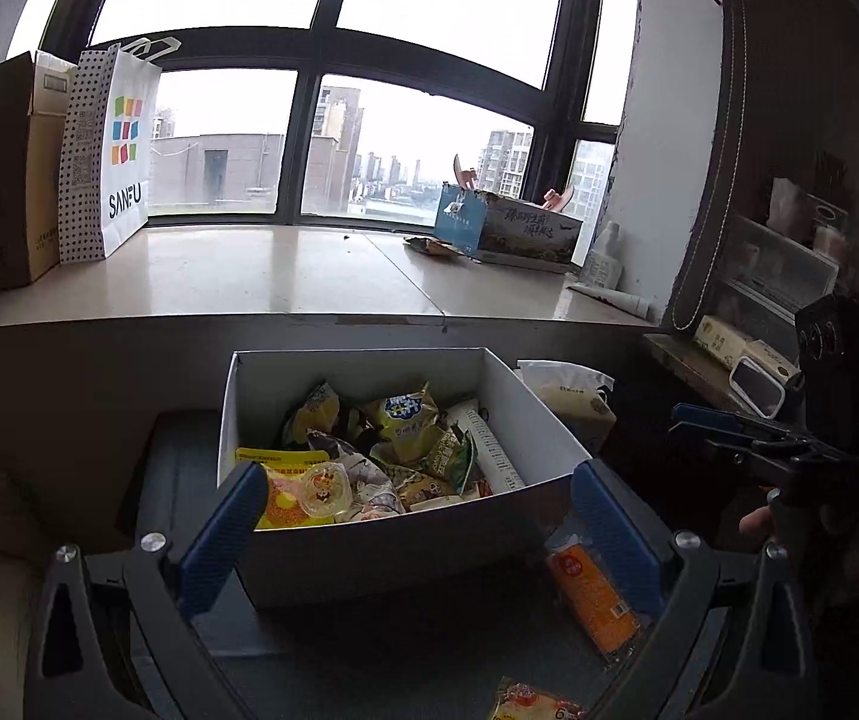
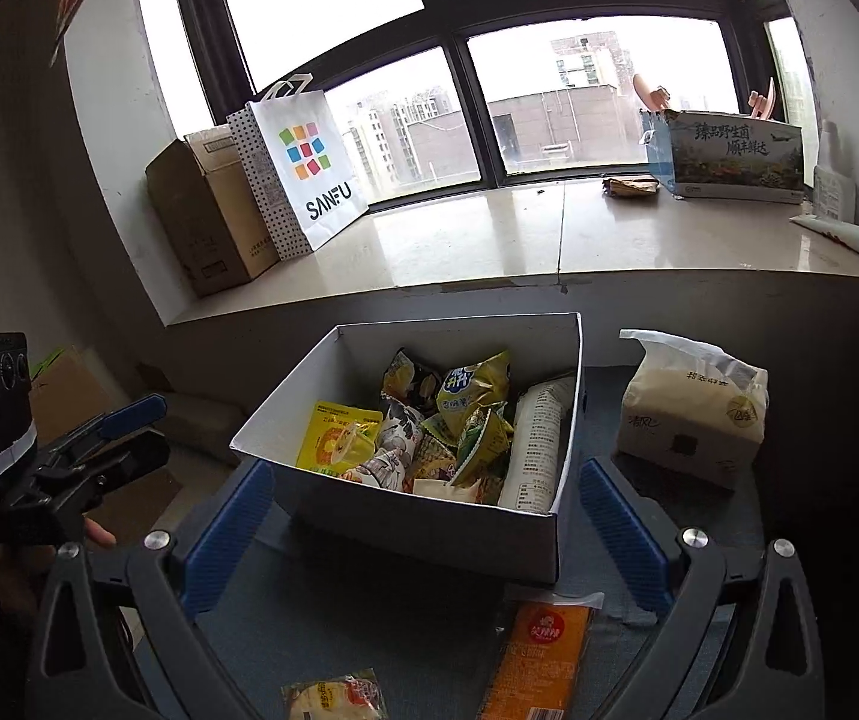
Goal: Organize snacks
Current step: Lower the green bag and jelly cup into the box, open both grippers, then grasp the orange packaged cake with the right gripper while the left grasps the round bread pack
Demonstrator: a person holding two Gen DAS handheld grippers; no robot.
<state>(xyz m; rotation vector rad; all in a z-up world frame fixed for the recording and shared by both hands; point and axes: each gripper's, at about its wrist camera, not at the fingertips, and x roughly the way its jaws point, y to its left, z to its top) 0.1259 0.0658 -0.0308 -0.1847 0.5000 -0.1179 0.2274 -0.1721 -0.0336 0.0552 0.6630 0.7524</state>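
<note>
White card box (image 2: 429,516) sits mid-table and we can see it is already well filled: yellow packets, a jelly cup, a long white pack along its right wall. Still outside it, on the near side, lie the orange bar (image 2: 540,660) and a small yellow packet (image 2: 333,699), so we judge two snacks left to go in. A tissue pack (image 2: 693,414) stands just right of the box, probably no snack. Our left gripper (image 1: 423,534) and right gripper (image 2: 423,534) both stand wide open, nothing between the fingers, each facing the box's near wall. Behind the box the sill edge (image 2: 489,288) rises close, so room lies in front and above. Left of the box it is dim; we cannot tell the table's edge there.
</note>
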